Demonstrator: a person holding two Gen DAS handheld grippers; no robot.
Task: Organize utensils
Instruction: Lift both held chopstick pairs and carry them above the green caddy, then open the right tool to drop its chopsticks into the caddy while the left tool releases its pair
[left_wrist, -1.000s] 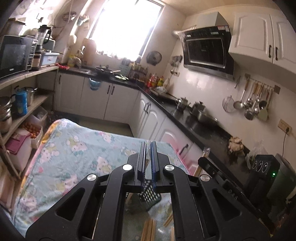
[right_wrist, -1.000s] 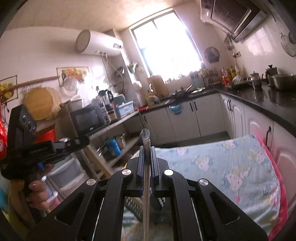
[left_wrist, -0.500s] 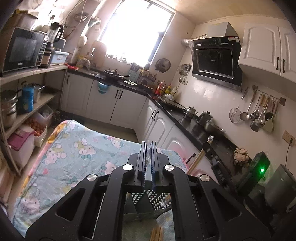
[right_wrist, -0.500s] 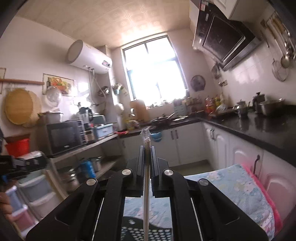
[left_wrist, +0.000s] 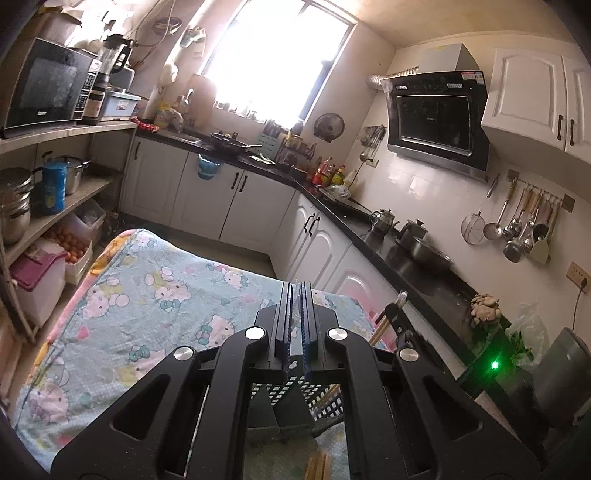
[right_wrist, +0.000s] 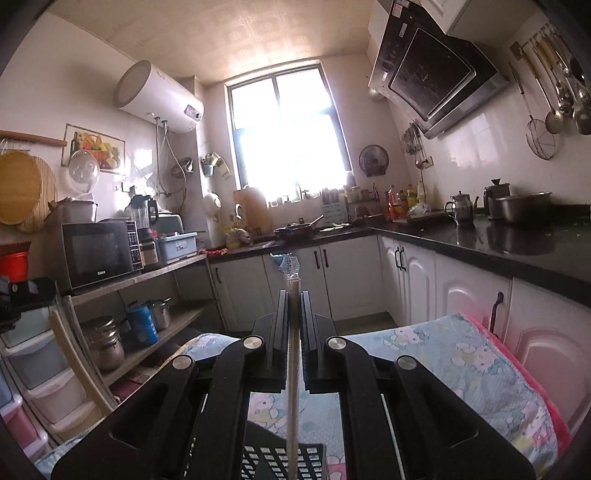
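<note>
Both grippers have sunk toward the black slotted basket (right_wrist: 284, 459), and the right gripper (right_wrist: 294, 295) has levelled out, clenched on a wrapped pair of chopsticks (right_wrist: 293, 354) standing upright between its pads, the lower end just over the basket's rim. On the cartoon-print cloth (left_wrist: 147, 295) the left gripper (left_wrist: 295, 291) is clamped on a thin clear film, perhaps a wrapper. With the basket mostly hidden behind the fingers, the chopstick tip may catch the rim and slip in the grip.
</note>
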